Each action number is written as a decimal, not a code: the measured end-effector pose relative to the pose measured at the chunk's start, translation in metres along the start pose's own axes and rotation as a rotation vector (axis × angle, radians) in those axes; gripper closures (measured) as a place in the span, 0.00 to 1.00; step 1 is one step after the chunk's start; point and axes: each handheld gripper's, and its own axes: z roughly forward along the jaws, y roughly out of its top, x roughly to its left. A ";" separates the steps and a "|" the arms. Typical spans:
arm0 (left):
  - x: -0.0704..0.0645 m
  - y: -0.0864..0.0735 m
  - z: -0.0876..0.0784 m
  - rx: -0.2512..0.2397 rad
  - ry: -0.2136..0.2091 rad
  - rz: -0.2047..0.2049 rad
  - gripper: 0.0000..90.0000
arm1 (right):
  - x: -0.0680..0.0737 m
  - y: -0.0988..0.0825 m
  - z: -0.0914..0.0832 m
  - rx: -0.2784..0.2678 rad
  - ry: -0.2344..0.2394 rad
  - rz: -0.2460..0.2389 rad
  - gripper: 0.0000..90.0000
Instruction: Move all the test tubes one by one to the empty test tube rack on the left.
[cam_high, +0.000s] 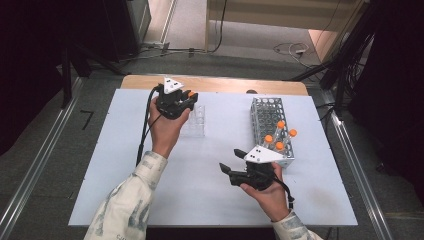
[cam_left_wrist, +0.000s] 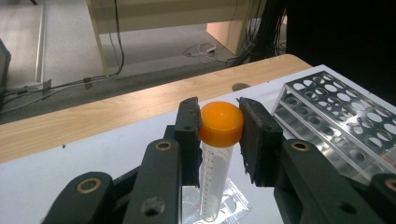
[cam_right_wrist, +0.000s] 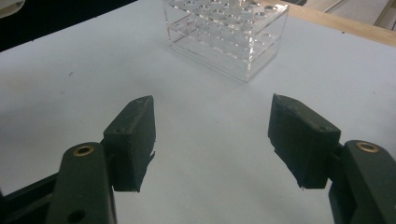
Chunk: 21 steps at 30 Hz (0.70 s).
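The left gripper (cam_left_wrist: 219, 126) is clamped on the orange cap of a clear graduated tube (cam_left_wrist: 215, 172), which hangs upright between the jaws. In the high view this gripper (cam_high: 187, 100) sits at the far left of the white table (cam_high: 125, 150), just above the clear rack (cam_high: 195, 122). The tube's rounded tip hovers over the rack's top plate (cam_left_wrist: 233, 203) and is not yet seated in a hole.

The step in hand looks like lowering the tube into the clear rack. To do it well, the person should keep the tube vertical, centre its tip over 1 hole, then descend straight and slowly so the tip does not catch the hole's edge or nudge the light rack. The grip should be released only once the tube rests in the rack.

The right gripper (cam_high: 232, 165) waits near the right side, jaws spread wide and holding nothing, just beside the metal rack (cam_high: 267, 112) that holds 4 more orange-capped tubes (cam_high: 279, 137).
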 end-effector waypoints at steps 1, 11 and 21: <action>0.000 -0.001 0.001 0.002 -0.001 -0.001 0.78 | 0.000 0.000 0.000 0.001 0.000 0.000 0.34; 0.003 -0.018 0.005 0.013 0.011 -0.002 0.78 | -0.001 0.000 -0.001 0.000 -0.001 0.002 0.34; 0.000 -0.037 0.012 0.029 0.023 0.009 0.78 | -0.001 -0.001 -0.001 0.002 -0.001 0.001 0.34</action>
